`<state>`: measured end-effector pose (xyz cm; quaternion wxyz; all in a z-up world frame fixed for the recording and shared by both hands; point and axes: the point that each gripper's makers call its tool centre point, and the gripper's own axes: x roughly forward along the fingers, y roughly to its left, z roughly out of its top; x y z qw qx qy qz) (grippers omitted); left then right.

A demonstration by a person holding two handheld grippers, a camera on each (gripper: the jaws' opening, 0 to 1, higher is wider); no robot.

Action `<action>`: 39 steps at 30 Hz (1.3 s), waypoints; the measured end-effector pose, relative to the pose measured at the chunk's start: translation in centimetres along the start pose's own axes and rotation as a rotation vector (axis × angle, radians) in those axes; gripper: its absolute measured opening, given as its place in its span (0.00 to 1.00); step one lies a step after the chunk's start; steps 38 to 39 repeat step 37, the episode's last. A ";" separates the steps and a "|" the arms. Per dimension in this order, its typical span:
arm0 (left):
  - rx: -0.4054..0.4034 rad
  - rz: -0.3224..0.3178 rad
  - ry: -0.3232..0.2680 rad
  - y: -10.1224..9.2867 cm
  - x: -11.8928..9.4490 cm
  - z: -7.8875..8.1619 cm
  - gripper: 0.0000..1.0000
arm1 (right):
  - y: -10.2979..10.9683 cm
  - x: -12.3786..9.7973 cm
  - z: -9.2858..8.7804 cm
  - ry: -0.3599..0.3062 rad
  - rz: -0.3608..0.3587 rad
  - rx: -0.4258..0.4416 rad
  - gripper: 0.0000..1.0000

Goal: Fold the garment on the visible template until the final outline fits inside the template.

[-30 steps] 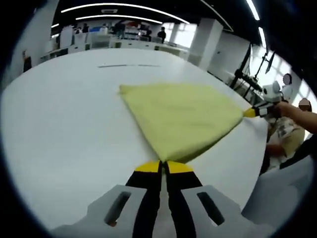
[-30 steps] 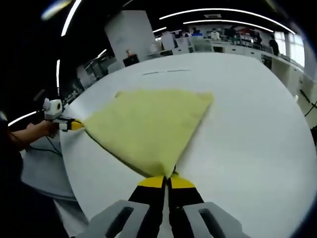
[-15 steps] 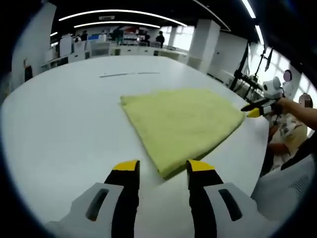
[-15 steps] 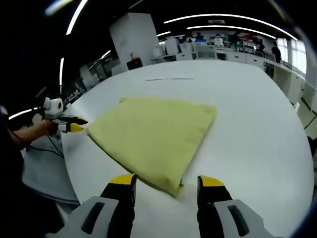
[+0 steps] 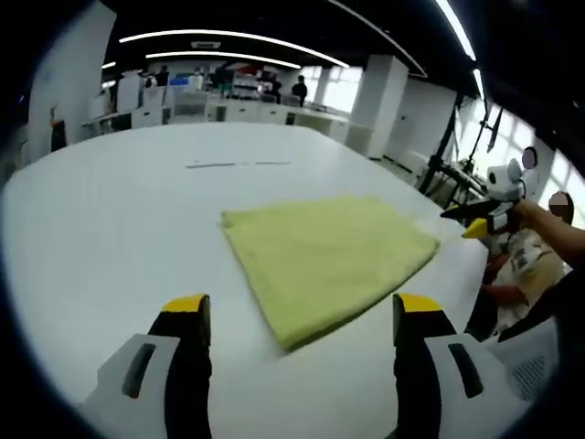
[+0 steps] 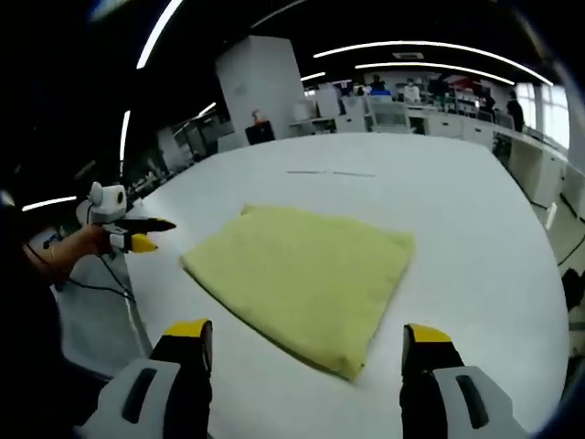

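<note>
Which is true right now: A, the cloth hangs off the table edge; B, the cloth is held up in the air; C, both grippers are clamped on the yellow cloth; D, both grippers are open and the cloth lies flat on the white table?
D: the left gripper and right gripper both have their jaws wide apart, and the yellow cloth lies flat on the white table.

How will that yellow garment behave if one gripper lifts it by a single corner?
The yellow garment lies flat in folded layers with soft, rounded edges, so it would probably droop and partly unfold. It looks thin and light. On the smooth white table, a push would likely slide or bunch it.
</note>
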<state>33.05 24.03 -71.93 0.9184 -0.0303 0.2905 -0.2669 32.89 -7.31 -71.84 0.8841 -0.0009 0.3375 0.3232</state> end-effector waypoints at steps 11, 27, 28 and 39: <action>0.020 0.004 -0.049 -0.5 -1.4 1.8 0.99 | 1.4 -0.9 1.6 -0.057 0.005 -0.026 0.99; 0.039 0.008 -0.020 -1.1 -1.7 0.1 0.99 | 1.5 -0.2 1.1 -0.074 -0.019 -0.049 0.99; 0.032 0.003 -0.024 -1.2 -1.7 0.2 0.98 | 1.5 -0.1 1.1 -0.075 -0.018 -0.050 0.99; 0.028 -0.002 -0.018 -1.3 -1.6 0.0 0.96 | 2.2 0.0 0.8 -0.051 -0.010 -0.064 0.96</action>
